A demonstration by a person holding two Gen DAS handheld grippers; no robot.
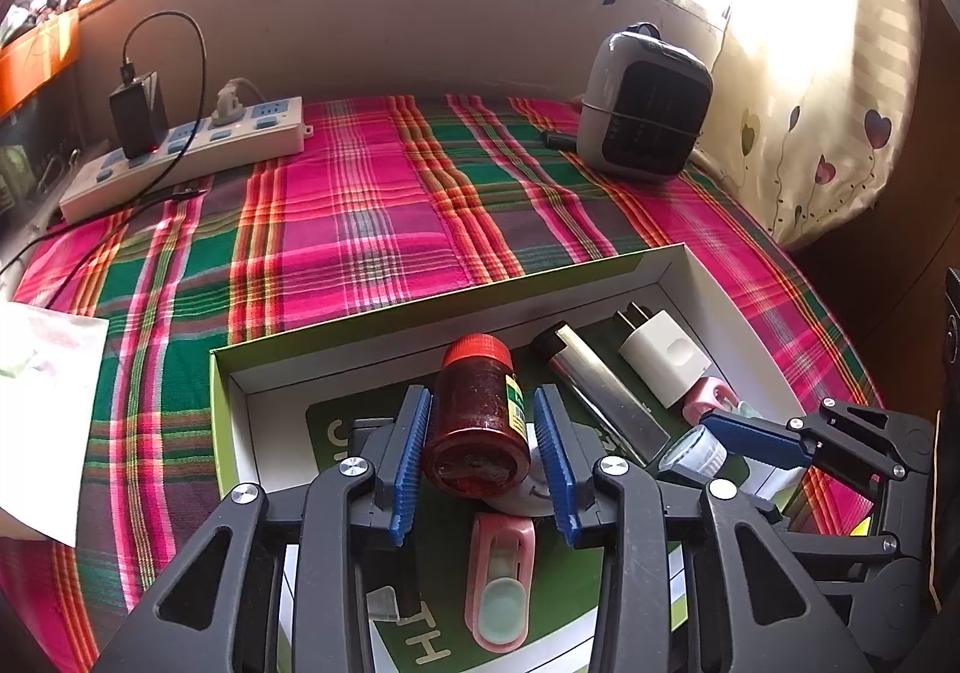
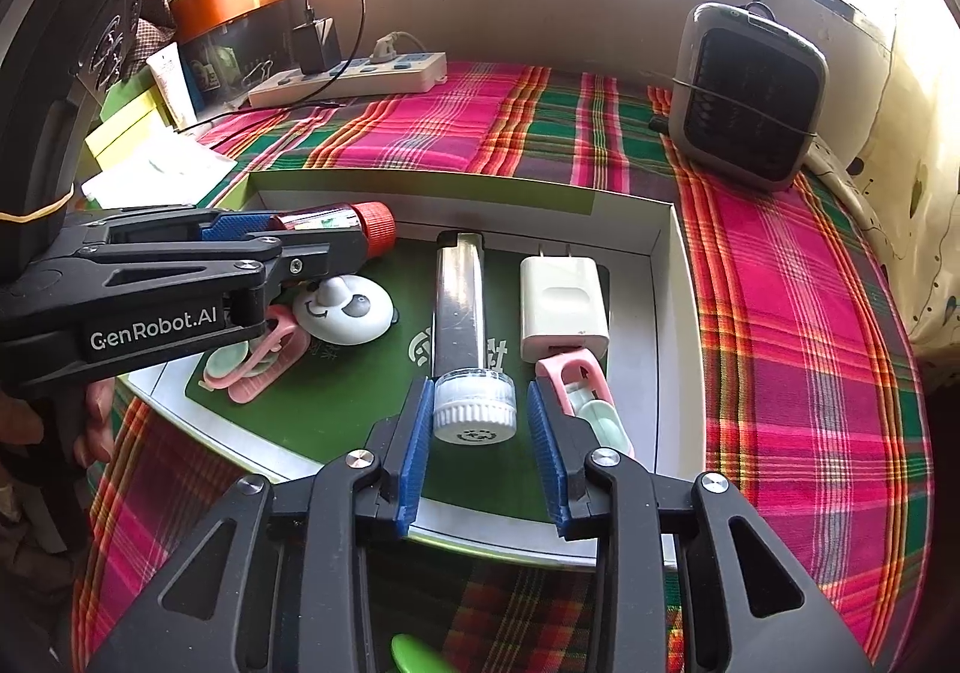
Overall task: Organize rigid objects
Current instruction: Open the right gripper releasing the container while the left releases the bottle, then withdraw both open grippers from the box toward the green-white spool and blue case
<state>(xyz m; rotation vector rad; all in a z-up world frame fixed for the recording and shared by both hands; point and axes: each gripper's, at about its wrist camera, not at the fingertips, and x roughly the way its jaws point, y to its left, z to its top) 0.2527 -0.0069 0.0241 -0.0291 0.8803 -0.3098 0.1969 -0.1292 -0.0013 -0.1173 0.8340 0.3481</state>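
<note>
Sorting nearly complete: the box (image 2: 666, 277) already holds charger (image 2: 561, 307), clips and tube, while the left gripper (image 1: 483, 451) and right gripper (image 2: 480, 439) stand spread (pads clear) around the red-capped jar (image 1: 480, 409) and white-capped vial (image 2: 474, 403), both lying inside.
</note>
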